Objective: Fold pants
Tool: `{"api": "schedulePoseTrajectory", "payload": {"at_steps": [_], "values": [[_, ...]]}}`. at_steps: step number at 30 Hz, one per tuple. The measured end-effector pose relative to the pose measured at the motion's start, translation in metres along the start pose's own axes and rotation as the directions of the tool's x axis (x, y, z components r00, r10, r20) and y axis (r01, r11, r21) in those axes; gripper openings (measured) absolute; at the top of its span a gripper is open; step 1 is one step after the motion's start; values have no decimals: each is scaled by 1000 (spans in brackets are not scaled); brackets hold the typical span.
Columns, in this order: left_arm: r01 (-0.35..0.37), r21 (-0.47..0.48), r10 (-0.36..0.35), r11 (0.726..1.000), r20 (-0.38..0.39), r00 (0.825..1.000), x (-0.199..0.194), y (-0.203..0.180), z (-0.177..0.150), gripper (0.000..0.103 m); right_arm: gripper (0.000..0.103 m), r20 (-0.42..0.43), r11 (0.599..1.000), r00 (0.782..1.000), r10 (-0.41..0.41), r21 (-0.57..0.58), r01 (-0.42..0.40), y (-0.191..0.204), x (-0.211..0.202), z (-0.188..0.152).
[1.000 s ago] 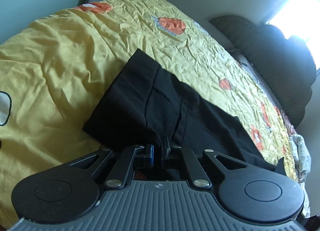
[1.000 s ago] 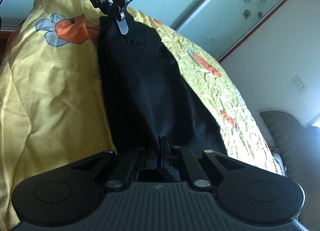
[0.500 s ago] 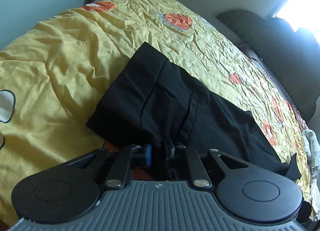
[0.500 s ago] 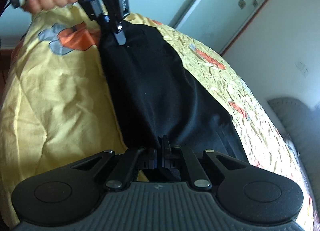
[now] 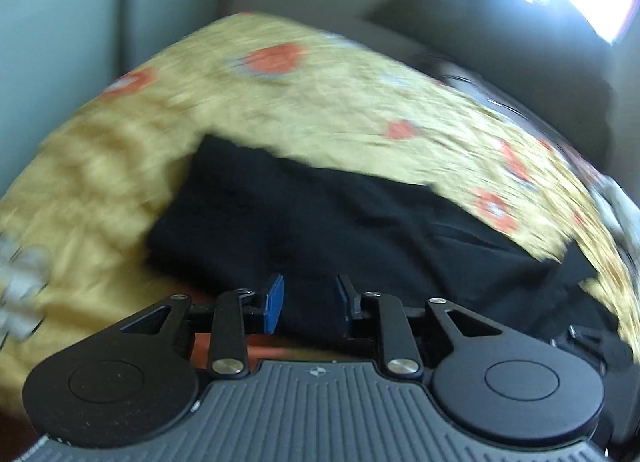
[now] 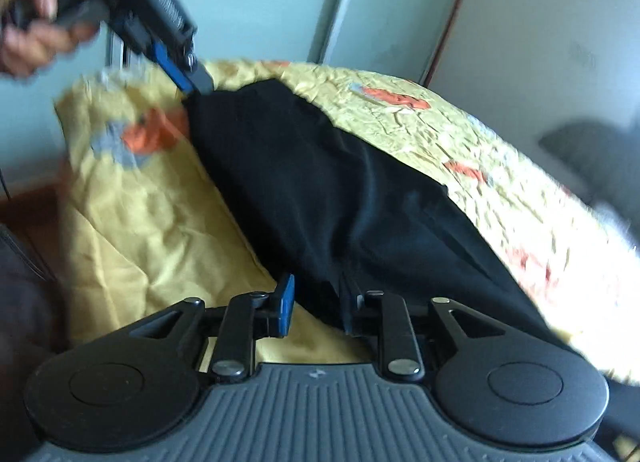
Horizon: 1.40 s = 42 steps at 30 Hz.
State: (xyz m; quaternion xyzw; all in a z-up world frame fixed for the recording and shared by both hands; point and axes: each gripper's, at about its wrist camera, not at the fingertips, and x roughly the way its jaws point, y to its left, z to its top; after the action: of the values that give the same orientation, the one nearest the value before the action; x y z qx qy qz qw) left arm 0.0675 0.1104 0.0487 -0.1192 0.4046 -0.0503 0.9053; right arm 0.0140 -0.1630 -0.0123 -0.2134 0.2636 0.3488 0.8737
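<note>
Black pants (image 5: 360,230) lay flat on the yellow flowered bedspread (image 5: 304,110), running from 9 o'clock to 4 o'clock across the left wrist view. Frame badly motion-blurred, so garment detail was unreadable.

Left gripper (image 5: 308,304): jaws had just been opening; fingers stood apart with a clear gap. Near edge of the pants sat between them, but the pads appeared not to press it.

Right gripper (image 6: 316,304): jaws had likewise just been opening; fingers apart. Pants fabric (image 6: 320,190) lay between them, against the right-hand finger; the blue pad (image 6: 286,304) on the left-hand finger was clear of the cloth, bedspread (image 6: 152,230) showing in the gap.

In the right wrist view the left gripper (image 6: 192,82) showed at 11 o'clock, held by a hand (image 6: 28,42), its tip at the far end of the pants. Contact there could not be judged.
</note>
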Motion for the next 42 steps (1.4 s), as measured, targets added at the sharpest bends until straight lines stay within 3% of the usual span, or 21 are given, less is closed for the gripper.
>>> {"api": "schedulePoseTrajectory", "payload": {"at_steps": [2,4,6,9,11,13,16,17,20,24,26,28,30,31,34,38,40,42], "values": [[48,91,-49,995,8,999,12,-29,3,44,25,27,995,1000,1,95,-3,-18,-13,-4],[103,179,-104,979,0,995,28,-60,3,45,31,47,980,998,-31,200,21,-38,-22,-12],[165,246,-164,955,-23,986,47,-91,1,48,37,16,945,996,-88,316,78,-58,-24,-25],[255,292,-239,922,-88,967,79,-126,-4,50,37,-57,893,994,-94,435,110,-78,-25,-48],[336,283,-302,899,-159,940,101,-144,-8,50,37,-98,882,993,-63,460,101,-82,-28,-62],[411,268,-357,871,-230,906,118,-159,-14,51,37,-86,873,993,-78,475,110,-84,-39,-70],[495,279,-420,823,-287,861,132,-184,-25,56,37,-82,806,975,-206,550,217,-106,-60,-81],[502,286,-424,816,-295,856,136,-191,-28,57,37,-92,778,963,-251,574,258,-115,-65,-86],[514,299,-425,804,-315,848,144,-205,-38,55,38,-177,665,928,-329,654,361,-146,-77,-113],[511,350,-412,785,-320,853,150,-218,-46,50,38,-213,596,903,-373,691,409,-168,-91,-129],[496,388,-395,776,-314,863,151,-226,-51,39,38,-186,568,881,-435,702,428,-186,-94,-120],[481,421,-382,769,-301,874,150,-231,-57,35,46,-169,520,857,-487,733,439,-215,-90,-112],[464,458,-372,759,-280,885,147,-235,-64,33,61,-176,462,832,-527,762,454,-256,-76,-105],[455,472,-368,755,-269,890,146,-237,-66,33,61,-192,435,818,-543,769,469,-274,-66,-105],[442,488,-365,753,-250,897,148,-238,-69,33,61,-309,336,780,-545,772,540,-327,-30,-108],[451,466,-376,761,-248,893,152,-237,-66,33,61,-455,199,734,-504,766,611,-371,9,-126],[458,451,-383,766,-252,889,155,-237,-64,33,61,-474,163,711,-520,761,627,-377,12,-127],[461,442,-388,769,-250,887,155,-237,-63,32,61,-504,157,681,-531,731,664,-384,18,-123]]}}
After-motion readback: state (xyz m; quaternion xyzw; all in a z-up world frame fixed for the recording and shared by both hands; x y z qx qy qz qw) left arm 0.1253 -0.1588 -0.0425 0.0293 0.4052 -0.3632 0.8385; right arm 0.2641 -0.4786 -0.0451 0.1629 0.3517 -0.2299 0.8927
